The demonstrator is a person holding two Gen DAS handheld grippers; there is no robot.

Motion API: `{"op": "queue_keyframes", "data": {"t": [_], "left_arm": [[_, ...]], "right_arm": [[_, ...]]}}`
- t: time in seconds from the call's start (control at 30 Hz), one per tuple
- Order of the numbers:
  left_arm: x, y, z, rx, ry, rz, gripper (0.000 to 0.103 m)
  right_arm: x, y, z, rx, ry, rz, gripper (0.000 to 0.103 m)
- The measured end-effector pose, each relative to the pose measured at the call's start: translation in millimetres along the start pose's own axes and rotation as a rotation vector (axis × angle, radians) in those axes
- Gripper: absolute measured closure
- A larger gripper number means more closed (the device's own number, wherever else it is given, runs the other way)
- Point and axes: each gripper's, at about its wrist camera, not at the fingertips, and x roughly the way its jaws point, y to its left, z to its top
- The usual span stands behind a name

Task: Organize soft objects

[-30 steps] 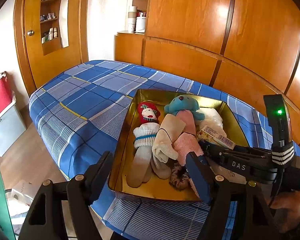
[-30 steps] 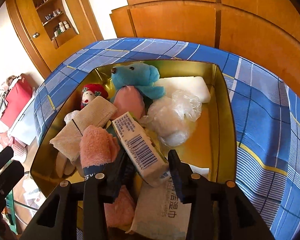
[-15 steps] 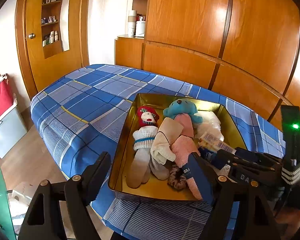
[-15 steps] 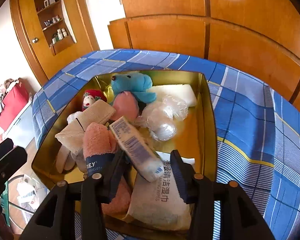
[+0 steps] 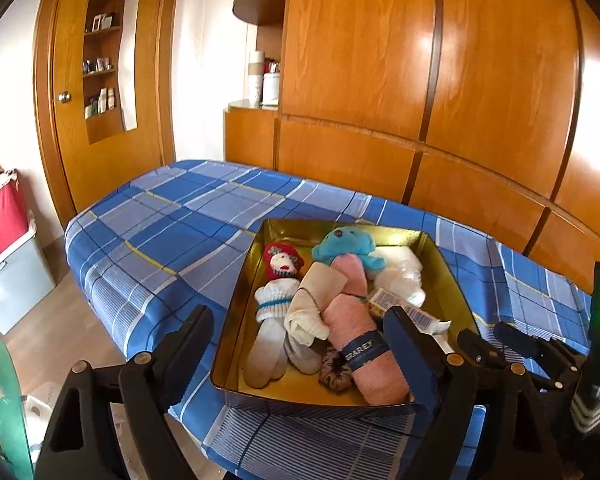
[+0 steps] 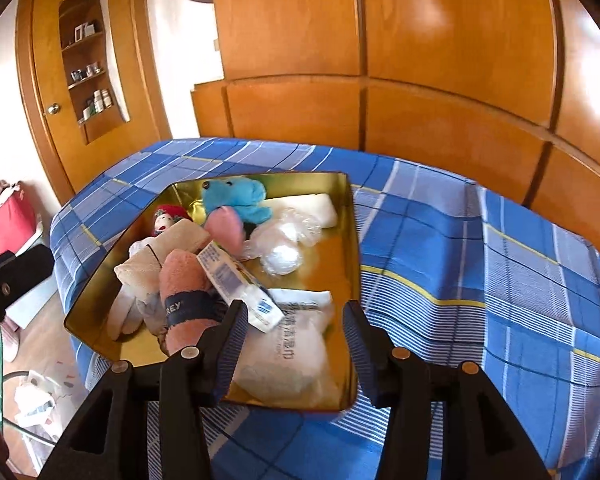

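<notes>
soft goods in gold tin, both grippers clear of load

left to right in the left wrist view: the left gripper [image 5: 300, 344] is empty, jaws opening wide over the near-left corner of the gold tin [image 5: 236, 320]. the tin sits on the blue plaid bedcover [image 5: 160, 220], near its front edge. inside lie a white sock [image 5: 268, 328], a cream rolled cloth [image 5: 312, 300], a pink rolled towel [image 5: 364, 344] with a dark band, a blue plush toy [image 5: 344, 244] and a wrapped tissue pack [image 5: 400, 308].

the right gripper [image 6: 296, 320] hangs parted and empty above a white wipes pouch [image 6: 292, 356].

handling, judged: all items are light and compressible; the plastic wrappers are likely slippery. take the towel at the band.

clearance: the tin walls are stiff and thin-edged, so approach from above. open bedcover lies left and behind; the front edge drops to the floor.
</notes>
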Motion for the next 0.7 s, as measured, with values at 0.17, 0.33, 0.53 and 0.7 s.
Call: {"op": "queue_keyframes", "data": {"t": [0.17,0.33,0.53,0.7], "left_arm": [[-5,-6,0,0.016,-0.007,-0.009,0.015],[-7,-9,0,0.023,-0.008,-0.009,0.014],[-8,-9,0,0.022,-0.01,-0.01,0.014],[-8,-9,0,0.021,-0.009,-0.009,0.014]], "right_arm": [[-6,-1,-3,-0.008,-0.015,-0.013,0.053],[-11,-1,-5,-0.01,-0.031,-0.02,0.053],[-15,-6,-8,0.004,-0.042,-0.024,0.053],[-15,-9,-9,0.017,-0.043,-0.028,0.053]]}}
